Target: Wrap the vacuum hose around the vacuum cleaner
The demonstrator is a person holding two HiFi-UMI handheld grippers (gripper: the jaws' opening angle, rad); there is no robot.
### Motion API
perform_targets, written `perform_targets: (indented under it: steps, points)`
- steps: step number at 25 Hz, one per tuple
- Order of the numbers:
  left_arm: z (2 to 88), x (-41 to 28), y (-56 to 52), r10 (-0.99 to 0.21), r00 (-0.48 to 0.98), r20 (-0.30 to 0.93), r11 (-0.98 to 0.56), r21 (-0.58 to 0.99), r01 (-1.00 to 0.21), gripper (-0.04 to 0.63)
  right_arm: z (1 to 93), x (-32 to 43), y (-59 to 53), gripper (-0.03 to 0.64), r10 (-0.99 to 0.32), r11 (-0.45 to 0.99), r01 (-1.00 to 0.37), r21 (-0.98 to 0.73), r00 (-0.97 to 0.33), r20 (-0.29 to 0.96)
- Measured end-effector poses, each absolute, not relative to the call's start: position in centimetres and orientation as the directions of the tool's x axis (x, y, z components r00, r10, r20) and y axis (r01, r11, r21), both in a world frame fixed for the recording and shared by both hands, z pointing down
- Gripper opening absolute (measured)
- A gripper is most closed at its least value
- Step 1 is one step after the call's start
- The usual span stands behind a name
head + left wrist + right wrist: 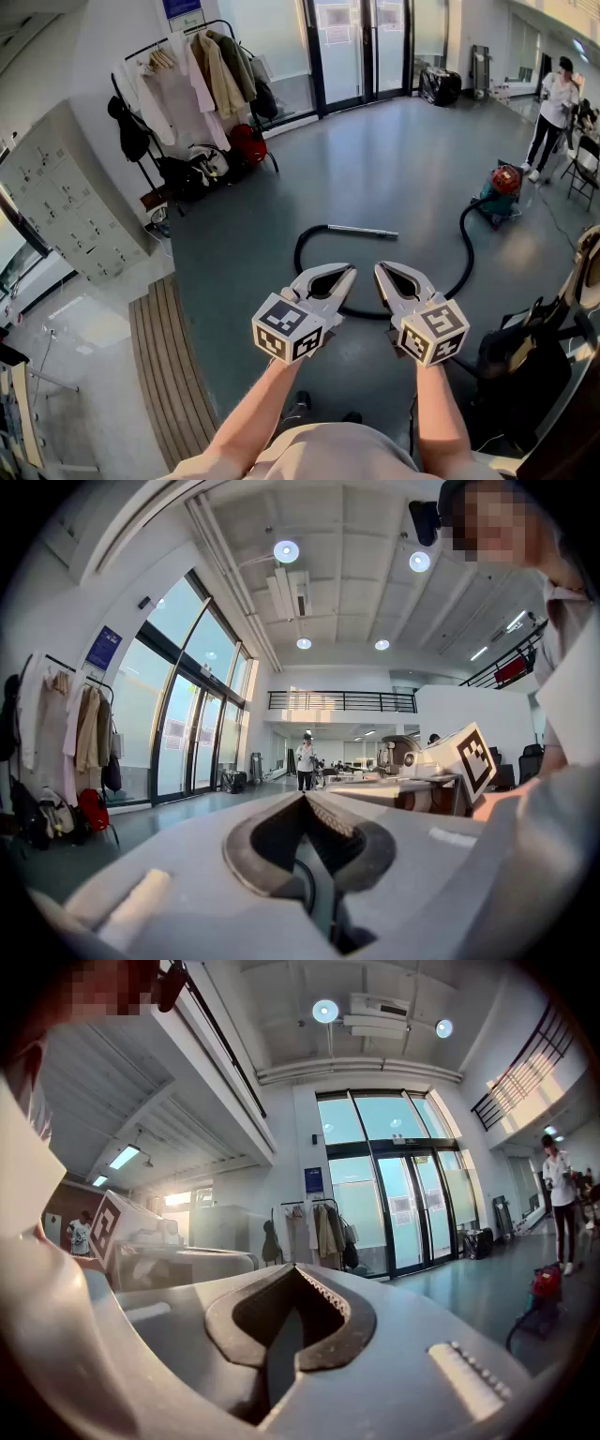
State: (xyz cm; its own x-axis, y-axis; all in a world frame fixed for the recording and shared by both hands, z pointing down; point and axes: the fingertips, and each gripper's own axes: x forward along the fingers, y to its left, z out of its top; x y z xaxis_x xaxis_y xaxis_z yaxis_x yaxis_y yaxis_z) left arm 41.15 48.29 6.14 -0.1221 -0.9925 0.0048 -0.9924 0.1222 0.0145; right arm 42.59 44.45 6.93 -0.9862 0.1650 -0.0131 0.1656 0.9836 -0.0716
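Observation:
A small red and teal vacuum cleaner (500, 190) stands on the grey floor at the far right. Its black hose (463, 253) curves along the floor toward me, passes under my grippers and loops back to a metal wand (363, 231). My left gripper (349, 272) and right gripper (380, 269) are held side by side in the air above the hose loop, both shut on nothing. The right gripper view shows the vacuum cleaner (546, 1284) far off at the right edge, with shut jaws. In the left gripper view the jaws also meet, and the right gripper's marker cube (469, 755) shows beside them.
A coat rack (202, 75) with clothes and bags stands at the back left, next to grey lockers (66, 202). A person (555, 103) stands beyond the vacuum near a chair (586, 167). A black bag (520, 352) sits close at my right. Glass doors (352, 47) close off the far side.

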Motion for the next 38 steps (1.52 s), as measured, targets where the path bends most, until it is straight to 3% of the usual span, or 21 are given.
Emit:
perform_targets:
  steps: [26, 31, 38]
  points:
    - [8.2, 40.1, 48.0, -0.988, -0.148, 0.039, 0.149, 0.016, -0.989, 0.003, 8.4, 41.9, 43.4, 0.023, 0.195, 0.979, 0.193, -0.061, -0.981, 0.016]
    - [8.6, 36.2, 48.6, -0.987, -0.155, 0.04, 0.156, 0.034, -0.987, 0.003, 8.9, 38.3, 43.8, 0.023, 0.197, 0.979, 0.193, -0.068, -0.98, 0.043]
    - [9.8, 25.1, 50.6, -0.991, -0.13, 0.034, 0.131, 0.04, -0.991, 0.003, 10.5, 27.5, 45.6, 0.023, 0.166, 0.985, 0.162, -0.053, -0.982, 0.086]
